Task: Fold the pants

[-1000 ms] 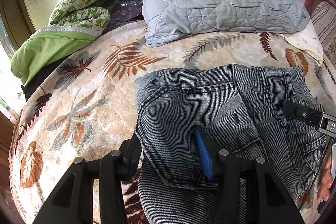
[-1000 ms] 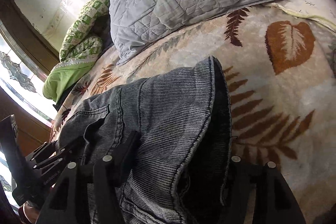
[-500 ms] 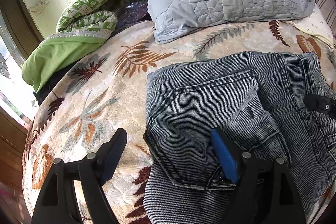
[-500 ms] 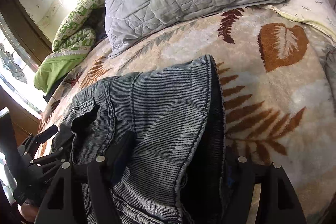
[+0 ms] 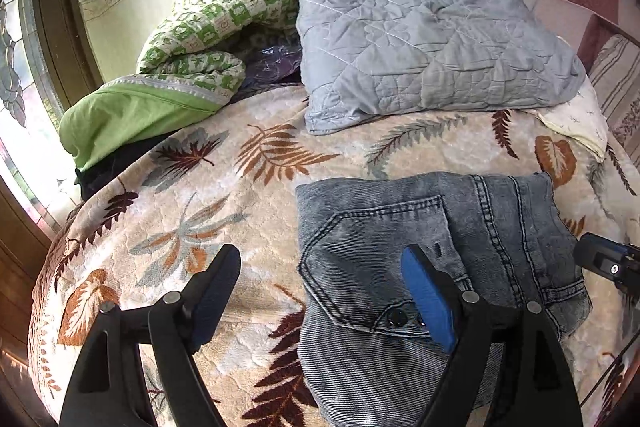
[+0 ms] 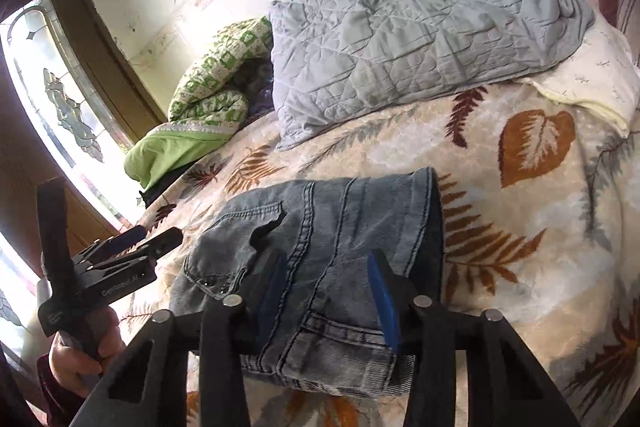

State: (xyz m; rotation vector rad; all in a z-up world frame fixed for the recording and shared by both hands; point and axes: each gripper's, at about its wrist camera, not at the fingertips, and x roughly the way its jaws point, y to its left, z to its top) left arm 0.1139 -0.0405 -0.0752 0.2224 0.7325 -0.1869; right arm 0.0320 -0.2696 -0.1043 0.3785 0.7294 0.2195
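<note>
here the bed (image 5: 248, 187), spread with a leaf-print blanket, serves as the folding surface, broad and soft enough to take the whole garment. at its head a grey quilt (image 5: 424, 47) lies bunched against the wall and a green quilt (image 5: 192, 59) is rolled up in the corner by the window, both pushed back, probably to leave the middle free for the work. the pants (image 5: 432, 267) sit on that free stretch, near the foot of the bed, gathered into a compact squarish bundle with the back pocket and waistband facing up; in the right wrist view the pants (image 6: 336, 239) show a doubled edge on their right side, so i judge the folding is nearly or wholly done. the left gripper (image 5: 320, 275) hangs just above the bundle's left edge with its jaws spread wide, one finger over the blanket and the other over the denim, holding nothing, which reads as a hand that is clear of the cloth. the right gripper (image 6: 328, 279) is likewise parted and straddles the near end of the bundle; whether its pads press the denim or hover just over it i cannot tell. what seems left is at most a light patting flat.
</note>
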